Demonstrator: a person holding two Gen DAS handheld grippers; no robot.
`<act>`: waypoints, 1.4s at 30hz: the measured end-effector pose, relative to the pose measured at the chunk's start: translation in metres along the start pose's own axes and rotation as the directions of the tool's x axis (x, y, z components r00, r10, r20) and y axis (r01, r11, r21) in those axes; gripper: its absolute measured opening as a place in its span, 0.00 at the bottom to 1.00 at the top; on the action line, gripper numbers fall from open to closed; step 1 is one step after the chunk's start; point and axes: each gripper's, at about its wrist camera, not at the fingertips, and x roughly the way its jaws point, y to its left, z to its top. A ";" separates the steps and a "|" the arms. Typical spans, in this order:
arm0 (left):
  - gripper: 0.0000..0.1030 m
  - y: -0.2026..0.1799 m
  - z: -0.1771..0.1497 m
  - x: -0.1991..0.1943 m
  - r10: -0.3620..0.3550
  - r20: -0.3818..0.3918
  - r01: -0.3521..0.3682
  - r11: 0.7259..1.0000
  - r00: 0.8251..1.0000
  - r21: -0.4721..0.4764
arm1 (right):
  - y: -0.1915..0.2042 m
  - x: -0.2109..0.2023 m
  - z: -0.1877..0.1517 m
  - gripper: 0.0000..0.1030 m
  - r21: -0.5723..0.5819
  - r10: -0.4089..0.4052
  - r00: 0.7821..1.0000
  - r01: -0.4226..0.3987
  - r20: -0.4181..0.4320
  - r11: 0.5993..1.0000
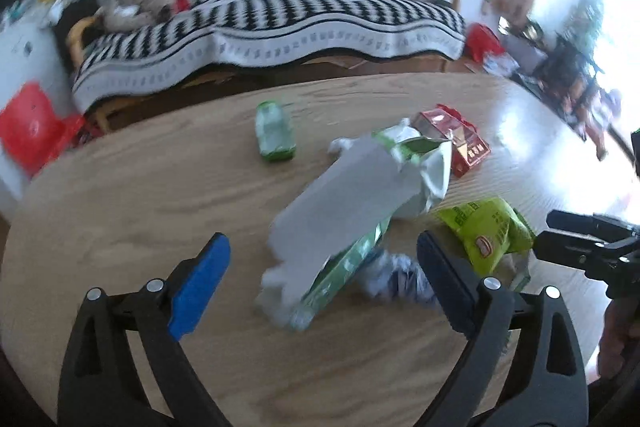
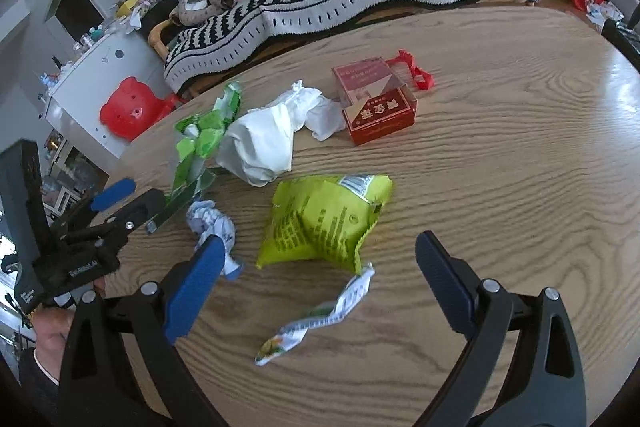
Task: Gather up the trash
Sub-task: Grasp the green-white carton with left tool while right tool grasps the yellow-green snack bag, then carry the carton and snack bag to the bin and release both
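The wooden table (image 2: 500,187) carries all the trash, clustered near its centre.

Largest item: the torn green-and-white wrapper (image 1: 340,211). It lies between the fingers of your left gripper (image 1: 324,275), whose jaws stand wide and hold nothing. Expect it to be light, thin and floppy; take it across the flat middle, not the ragged end.

Next: the lime-green snack bag (image 2: 324,223), crumpled and likely slippery. Pinch a creased edge. Your right gripper (image 2: 320,283) hovers just before it, jaws wide, empty.

The white crumpled paper (image 2: 276,139) should compress easily. The red carton (image 2: 376,107), open at the top, looks stiffest; grip across its side walls.

Smallest: the twisted wrapper strip (image 2: 320,319), the blue-white paper wad (image 2: 212,223) and the small green packet (image 1: 274,133), apart from the pile.
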 end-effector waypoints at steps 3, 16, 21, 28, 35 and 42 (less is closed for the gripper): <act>0.89 -0.004 0.008 0.017 0.014 -0.010 -0.013 0.999 1.000 0.036 | -0.001 0.012 0.004 0.90 0.006 0.012 1.000 -0.012 -0.023 1.000; 0.40 0.007 0.011 0.034 -0.060 -0.013 0.060 0.998 0.998 0.017 | 0.013 0.042 0.006 0.75 -0.050 0.028 0.998 -0.031 -0.064 0.998; 0.24 0.014 0.011 0.019 -0.053 0.014 0.053 0.999 0.998 -0.006 | 0.018 0.040 0.005 0.56 -0.068 0.018 0.999 -0.022 -0.046 0.997; 0.23 0.023 0.009 -0.005 -0.026 0.048 0.027 0.999 0.998 -0.031 | 0.023 0.015 0.006 0.47 -0.083 0.019 0.999 -0.016 0.043 0.996; 0.23 0.022 0.010 -0.037 -0.005 0.082 0.012 0.996 0.997 -0.086 | 0.018 -0.018 0.008 0.46 -0.076 0.022 0.994 -0.014 0.103 0.997; 0.23 -0.011 0.012 -0.058 -0.045 0.093 0.052 0.996 0.995 -0.076 | -0.011 -0.068 0.003 0.46 -0.044 -0.014 0.987 0.022 0.161 0.999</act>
